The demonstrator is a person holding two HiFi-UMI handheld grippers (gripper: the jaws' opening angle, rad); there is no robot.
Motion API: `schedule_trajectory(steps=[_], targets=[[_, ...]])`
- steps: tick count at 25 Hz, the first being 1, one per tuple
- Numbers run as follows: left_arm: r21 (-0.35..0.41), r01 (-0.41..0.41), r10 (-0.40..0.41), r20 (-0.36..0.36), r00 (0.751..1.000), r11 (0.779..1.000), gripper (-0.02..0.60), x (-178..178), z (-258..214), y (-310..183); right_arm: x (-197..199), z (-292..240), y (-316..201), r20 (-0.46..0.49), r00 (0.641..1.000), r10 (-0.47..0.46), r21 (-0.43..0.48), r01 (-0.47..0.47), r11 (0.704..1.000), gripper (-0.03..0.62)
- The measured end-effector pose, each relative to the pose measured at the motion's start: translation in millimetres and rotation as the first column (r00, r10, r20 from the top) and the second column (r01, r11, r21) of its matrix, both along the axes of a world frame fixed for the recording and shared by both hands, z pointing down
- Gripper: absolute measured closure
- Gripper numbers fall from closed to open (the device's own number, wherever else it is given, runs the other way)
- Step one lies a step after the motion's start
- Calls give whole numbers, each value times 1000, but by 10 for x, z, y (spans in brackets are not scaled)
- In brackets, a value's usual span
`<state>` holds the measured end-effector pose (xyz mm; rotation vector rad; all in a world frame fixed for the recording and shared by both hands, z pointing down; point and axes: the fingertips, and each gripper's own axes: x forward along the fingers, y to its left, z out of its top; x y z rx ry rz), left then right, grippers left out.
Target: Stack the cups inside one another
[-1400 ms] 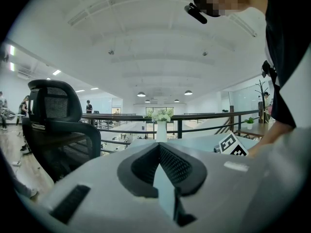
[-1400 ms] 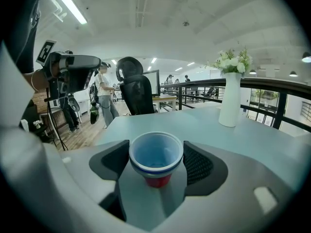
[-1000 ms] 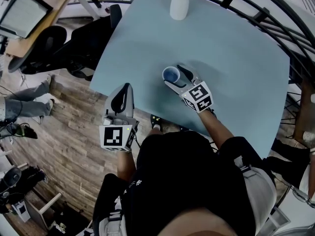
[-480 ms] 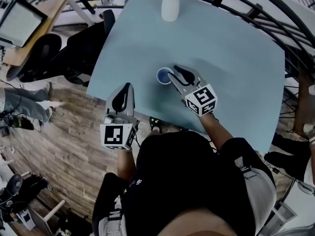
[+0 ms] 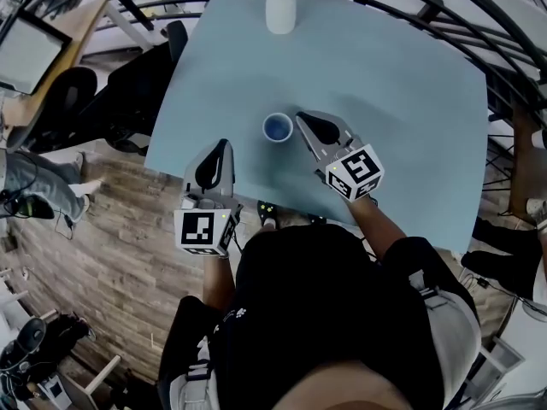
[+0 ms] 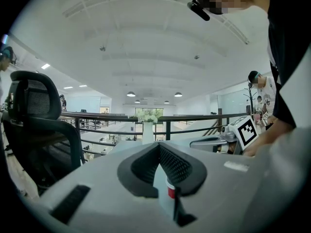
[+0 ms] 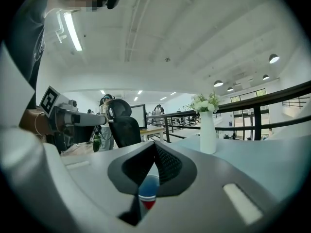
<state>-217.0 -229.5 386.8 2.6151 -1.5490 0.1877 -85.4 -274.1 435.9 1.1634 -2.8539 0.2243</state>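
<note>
On table (image 5: 385, 84): one cup (image 5: 278, 127), one vase (image 5: 279, 8); right gripper (image 5: 305, 122): jaws just closed, empty.

we saw a pale blue bench (image 5: 410, 101) with a white vase (image 5: 279, 11) of flowers upright at its far edge. a black railing (image 6: 194, 117) ran beyond it. to the left, black office chairs (image 5: 64, 101) stood on the wood-plank floor (image 5: 111, 254), near a monitor (image 5: 26, 45).

Probably office: swivel chair (image 6: 29, 101), monitor (image 5: 21, 45)
</note>
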Motion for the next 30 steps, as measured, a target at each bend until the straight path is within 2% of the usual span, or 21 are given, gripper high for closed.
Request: schedule_trajectory(steps=[30], targets=[[-4, -84, 84, -16, 996, 996, 595, 6, 51, -140, -12, -103, -7, 12, 998, 54, 8, -54, 998, 583]])
